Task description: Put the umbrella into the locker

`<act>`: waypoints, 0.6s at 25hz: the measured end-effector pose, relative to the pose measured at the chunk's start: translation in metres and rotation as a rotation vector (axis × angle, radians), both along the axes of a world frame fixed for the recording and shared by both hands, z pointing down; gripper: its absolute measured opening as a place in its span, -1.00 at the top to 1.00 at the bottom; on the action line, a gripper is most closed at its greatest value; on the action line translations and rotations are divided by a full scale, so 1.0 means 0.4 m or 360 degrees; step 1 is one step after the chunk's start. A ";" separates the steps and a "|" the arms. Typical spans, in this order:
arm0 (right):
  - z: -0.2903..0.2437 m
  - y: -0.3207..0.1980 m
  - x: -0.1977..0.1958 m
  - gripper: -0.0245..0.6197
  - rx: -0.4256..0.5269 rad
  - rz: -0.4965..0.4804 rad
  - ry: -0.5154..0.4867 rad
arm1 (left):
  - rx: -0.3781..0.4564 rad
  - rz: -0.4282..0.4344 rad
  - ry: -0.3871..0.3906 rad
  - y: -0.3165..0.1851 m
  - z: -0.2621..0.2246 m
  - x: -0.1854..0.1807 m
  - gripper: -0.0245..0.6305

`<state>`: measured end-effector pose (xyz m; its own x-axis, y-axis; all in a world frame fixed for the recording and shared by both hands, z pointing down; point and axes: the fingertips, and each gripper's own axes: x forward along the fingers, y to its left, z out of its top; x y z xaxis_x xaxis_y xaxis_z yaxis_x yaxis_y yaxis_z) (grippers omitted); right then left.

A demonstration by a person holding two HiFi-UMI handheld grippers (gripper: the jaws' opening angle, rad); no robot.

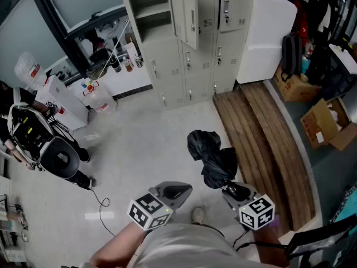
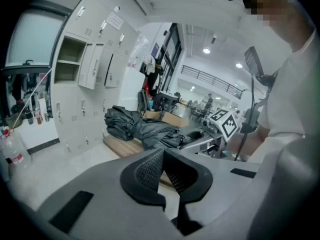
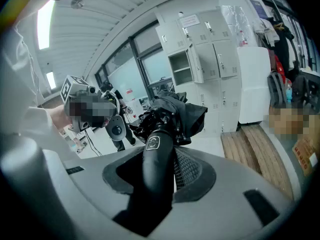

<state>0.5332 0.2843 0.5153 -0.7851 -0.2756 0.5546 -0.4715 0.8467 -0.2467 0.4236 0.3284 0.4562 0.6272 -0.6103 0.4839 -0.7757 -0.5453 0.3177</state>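
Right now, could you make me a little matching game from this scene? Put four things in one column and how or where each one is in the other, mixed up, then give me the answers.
Things
1. umbrella
2. left gripper
3. locker door
4. wooden planks

States
A. swung open
B. lying flat on the floor
C. jaws together, nothing between them
D. black, its handle clamped in the right gripper

Pairs: 1-D, 2-C, 3-A, 4-B
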 end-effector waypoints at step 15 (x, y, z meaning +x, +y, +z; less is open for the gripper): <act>-0.062 0.113 -0.540 0.46 0.0005 0.0054 -0.0012 | 0.0119 -0.0084 0.0075 0.174 -0.017 -0.558 0.90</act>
<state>0.3174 0.3293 0.4905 -0.7794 -0.3039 0.5479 -0.4980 0.8311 -0.2474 0.2005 0.3978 0.4495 0.6145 -0.6764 0.4062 -0.7889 -0.5279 0.3144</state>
